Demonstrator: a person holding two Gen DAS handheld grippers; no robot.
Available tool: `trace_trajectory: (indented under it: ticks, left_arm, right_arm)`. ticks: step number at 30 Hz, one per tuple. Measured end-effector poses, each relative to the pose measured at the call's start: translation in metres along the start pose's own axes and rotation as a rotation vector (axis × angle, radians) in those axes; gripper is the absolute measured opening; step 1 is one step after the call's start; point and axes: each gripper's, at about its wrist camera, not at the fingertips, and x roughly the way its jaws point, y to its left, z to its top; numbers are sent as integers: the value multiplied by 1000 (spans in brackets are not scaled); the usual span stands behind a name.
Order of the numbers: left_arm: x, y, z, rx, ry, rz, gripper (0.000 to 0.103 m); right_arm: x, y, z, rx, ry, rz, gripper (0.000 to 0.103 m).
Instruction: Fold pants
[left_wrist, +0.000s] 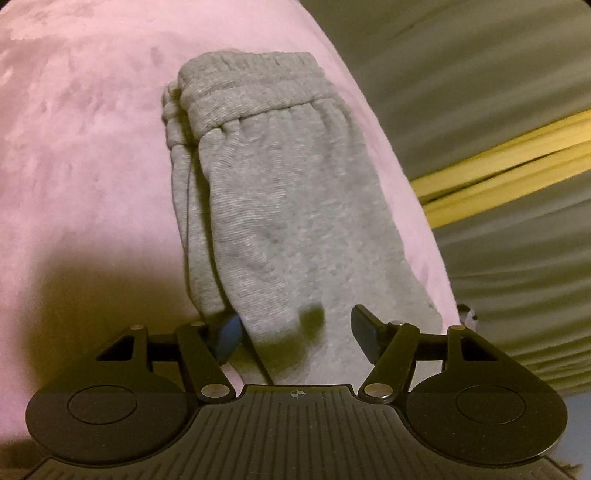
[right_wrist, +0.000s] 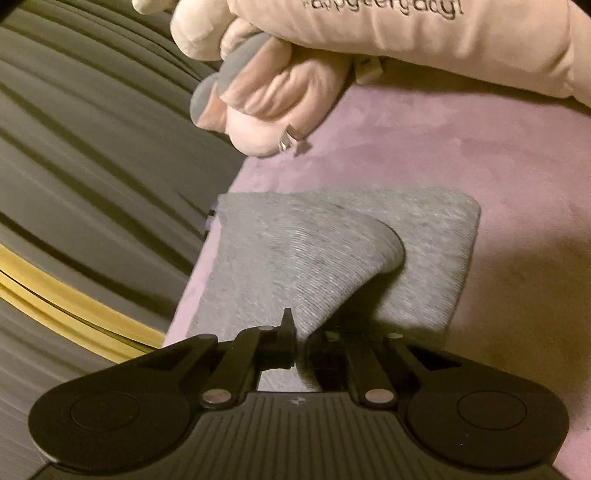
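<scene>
Grey sweatpants (left_wrist: 273, 206) lie folded lengthwise on a pink plush surface (left_wrist: 85, 155), with the elastic waistband (left_wrist: 247, 92) at the far end. My left gripper (left_wrist: 295, 332) is open, its jaws standing either side of the near end of the cloth without pinching it. In the right wrist view the grey pants (right_wrist: 332, 251) lie as a folded pad, and one layer rises in a ridge to my right gripper (right_wrist: 299, 343), which is shut on that fold of cloth.
The pink surface (right_wrist: 480, 155) ends at an edge beside dark grey folds (right_wrist: 92, 166) with a yellow stripe (left_wrist: 498, 166). A cream plush toy (right_wrist: 332, 55) with stitched lettering lies beyond the pants in the right wrist view.
</scene>
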Motion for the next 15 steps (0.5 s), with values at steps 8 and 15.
trace_trajectory:
  ticks: [8, 15]
  left_arm:
    - [-6, -2, -4, 30, -5, 31, 71]
    - [-9, 0, -4, 14, -18, 23, 71]
  right_arm:
    - [4, -8, 16, 154, -23, 18, 5]
    - [-60, 37, 8, -166, -251, 71, 5]
